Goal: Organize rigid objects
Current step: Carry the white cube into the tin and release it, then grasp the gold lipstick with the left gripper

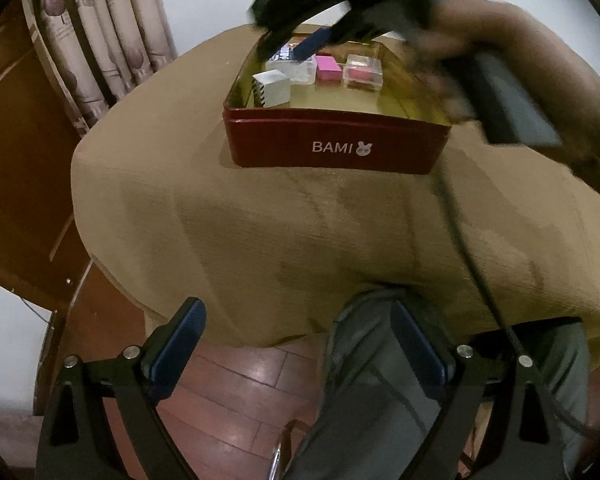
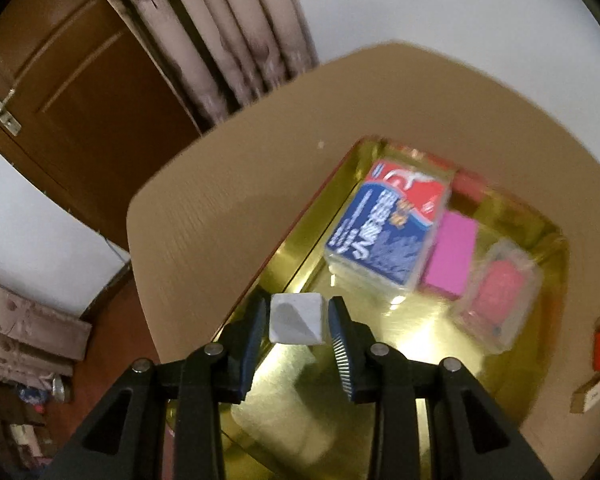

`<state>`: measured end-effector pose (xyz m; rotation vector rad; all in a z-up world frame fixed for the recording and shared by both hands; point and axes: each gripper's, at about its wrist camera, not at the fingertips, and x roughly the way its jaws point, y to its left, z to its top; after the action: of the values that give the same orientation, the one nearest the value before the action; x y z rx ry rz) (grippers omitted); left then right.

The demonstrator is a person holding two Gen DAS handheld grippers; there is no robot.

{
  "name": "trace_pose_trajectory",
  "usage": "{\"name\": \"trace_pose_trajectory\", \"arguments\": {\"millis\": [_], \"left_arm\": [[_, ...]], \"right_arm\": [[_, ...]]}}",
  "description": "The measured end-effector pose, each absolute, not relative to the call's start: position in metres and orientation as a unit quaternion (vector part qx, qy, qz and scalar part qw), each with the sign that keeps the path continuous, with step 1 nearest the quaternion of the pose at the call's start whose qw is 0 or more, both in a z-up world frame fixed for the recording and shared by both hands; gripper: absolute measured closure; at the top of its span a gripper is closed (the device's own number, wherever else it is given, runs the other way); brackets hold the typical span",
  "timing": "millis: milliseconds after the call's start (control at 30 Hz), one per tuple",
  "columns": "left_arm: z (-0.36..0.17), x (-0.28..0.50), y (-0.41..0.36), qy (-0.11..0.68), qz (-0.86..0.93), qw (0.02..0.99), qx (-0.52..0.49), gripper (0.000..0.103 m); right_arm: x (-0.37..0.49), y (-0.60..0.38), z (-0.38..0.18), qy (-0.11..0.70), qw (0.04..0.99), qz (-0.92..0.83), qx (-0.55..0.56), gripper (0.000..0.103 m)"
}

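My right claw [image 2: 297, 322] hangs over the tin [image 2: 380, 344], white cube [image 2: 296, 319] between its parted fingers; left claw [image 1: 298, 344] spread, well back.

The glossy red rectangular tin box [image 1: 336, 142] carries "BAMI" in white letters on its near side wall, with a small white rabbit-head logo just right of the word. The blue-and-red printed card box [image 2: 384, 232] inside it bears white lettering, too blurred to read.
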<state>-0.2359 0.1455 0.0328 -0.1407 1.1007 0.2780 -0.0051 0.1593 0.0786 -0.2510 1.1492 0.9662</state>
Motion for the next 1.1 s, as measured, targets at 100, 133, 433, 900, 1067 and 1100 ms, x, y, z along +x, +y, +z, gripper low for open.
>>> {"name": "trace_pose_trajectory", "arguments": {"millis": [100,133,433,900,1067,1100], "left_arm": [[0.032,-0.237,0.144,0.521,0.128,0.841,-0.071,0.011],[0.032,-0.237,0.143,0.521,0.126,0.841,-0.071,0.011],[0.025,-0.239,0.102,0.522,0.086,0.848,-0.02,0.011],[0.082,-0.138,0.008,0.456,-0.052,0.885,0.071,0.011],[0.081,-0.058,-0.019,0.459,-0.083,0.878,0.107,0.011],[0.077,-0.042,-0.022,0.464,-0.088,0.875,0.108,0.011]], "right_arm": [[-0.021,0.117,0.104,0.459,0.765,0.439,-0.105,0.07],[-0.026,0.099,0.109,0.437,0.782,0.43,-0.109,0.069],[-0.011,-0.15,0.062,0.425,0.882,0.154,-0.131,0.059],[0.034,-0.36,0.029,0.452,0.887,-0.097,0.01,0.044],[0.029,-0.372,0.031,0.425,0.901,-0.066,0.047,0.041],[0.027,-0.374,0.033,0.419,0.904,-0.063,0.051,0.04]]}}
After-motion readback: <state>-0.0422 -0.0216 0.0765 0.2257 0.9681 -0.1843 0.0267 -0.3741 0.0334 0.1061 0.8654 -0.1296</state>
